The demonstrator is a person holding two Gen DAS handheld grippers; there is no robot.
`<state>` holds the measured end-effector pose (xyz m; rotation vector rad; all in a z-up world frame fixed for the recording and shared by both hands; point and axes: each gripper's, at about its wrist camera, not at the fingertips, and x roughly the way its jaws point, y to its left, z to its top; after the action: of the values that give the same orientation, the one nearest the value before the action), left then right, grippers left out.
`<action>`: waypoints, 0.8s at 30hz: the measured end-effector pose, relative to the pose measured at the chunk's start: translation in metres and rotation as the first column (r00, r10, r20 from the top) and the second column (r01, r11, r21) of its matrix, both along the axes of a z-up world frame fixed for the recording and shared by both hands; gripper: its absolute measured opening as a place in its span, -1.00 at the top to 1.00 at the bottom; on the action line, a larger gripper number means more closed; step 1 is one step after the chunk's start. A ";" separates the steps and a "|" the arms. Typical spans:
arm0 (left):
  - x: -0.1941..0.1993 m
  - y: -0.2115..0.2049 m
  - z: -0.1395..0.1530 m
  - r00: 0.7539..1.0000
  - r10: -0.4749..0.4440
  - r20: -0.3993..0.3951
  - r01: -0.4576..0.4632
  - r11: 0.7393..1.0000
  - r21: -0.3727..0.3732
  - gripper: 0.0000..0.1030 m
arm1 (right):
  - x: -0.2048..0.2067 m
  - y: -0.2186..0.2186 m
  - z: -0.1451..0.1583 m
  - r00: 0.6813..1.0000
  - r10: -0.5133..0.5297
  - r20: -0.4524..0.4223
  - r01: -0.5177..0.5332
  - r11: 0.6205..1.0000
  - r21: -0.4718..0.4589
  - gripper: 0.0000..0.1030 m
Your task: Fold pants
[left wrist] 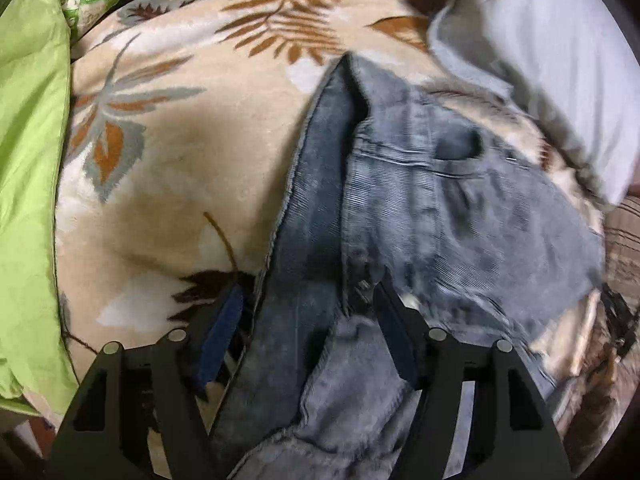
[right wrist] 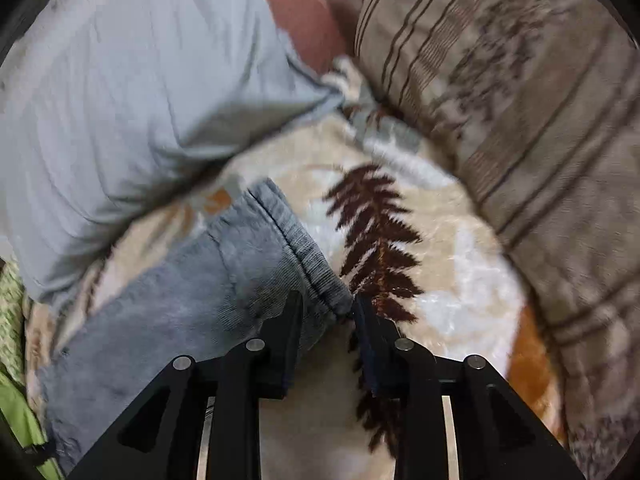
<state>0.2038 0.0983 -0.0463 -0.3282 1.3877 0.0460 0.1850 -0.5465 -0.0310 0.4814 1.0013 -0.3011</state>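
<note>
Faded blue jeans [left wrist: 440,220] lie crumpled on a cream blanket [left wrist: 180,160] with a leaf print, the fly and a pocket facing up. My left gripper [left wrist: 310,312] points down over them with its jaws wide. A bunch of denim by the zipper sits between them, and a dark gap shows beside the left pad. In the right wrist view a pant leg [right wrist: 180,300] runs in from the lower left, and its hem [right wrist: 280,236] ends at my right gripper [right wrist: 328,306]. Those jaws stand narrow, pinching the hem's corner.
A pale grey pillow [left wrist: 540,60] [right wrist: 120,100] lies just beyond the jeans. A brown striped cushion [right wrist: 520,120] borders the blanket [right wrist: 460,300] on the right. Green bedding [left wrist: 28,160] runs along the left side.
</note>
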 end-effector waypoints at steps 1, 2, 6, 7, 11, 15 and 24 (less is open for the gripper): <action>-0.004 0.001 0.003 1.000 -0.014 0.005 0.014 1.000 -0.022 -0.32 | -0.006 0.004 0.008 1.000 0.017 0.015 -0.017 1.000 0.005 0.45; -0.008 0.000 0.005 0.999 -0.036 0.007 0.036 0.999 -0.037 -0.33 | -0.014 0.010 0.015 0.999 0.041 0.028 -0.041 0.999 0.012 0.45; -0.013 -0.005 -0.009 0.997 -0.074 -0.030 0.073 0.996 -0.050 -0.37 | -0.049 0.045 0.031 0.989 0.132 0.060 -0.135 0.989 0.053 0.35; -0.013 -0.007 -0.015 0.996 -0.077 -0.047 0.074 0.995 -0.070 -0.37 | -0.059 0.056 0.031 0.986 0.156 0.060 -0.160 0.985 0.061 0.33; -0.016 -0.016 -0.009 0.996 -0.090 -0.023 0.086 0.988 -0.130 -0.37 | -0.098 0.111 0.028 0.960 0.279 0.023 -0.280 0.957 0.079 0.26; -0.036 -0.023 0.022 0.988 -0.134 0.078 0.145 0.975 -0.168 -0.37 | -0.116 0.165 0.024 0.914 0.405 -0.034 -0.403 0.914 0.040 0.25; -0.068 -0.030 0.007 0.958 -0.286 0.017 0.286 0.956 -0.061 -0.45 | -0.068 0.285 0.028 0.786 0.618 -0.020 -0.615 0.785 0.078 0.17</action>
<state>0.1361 0.0678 -0.0391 -0.1764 1.4182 -0.2384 0.1171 -0.2613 -0.0027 0.1818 1.1599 0.3195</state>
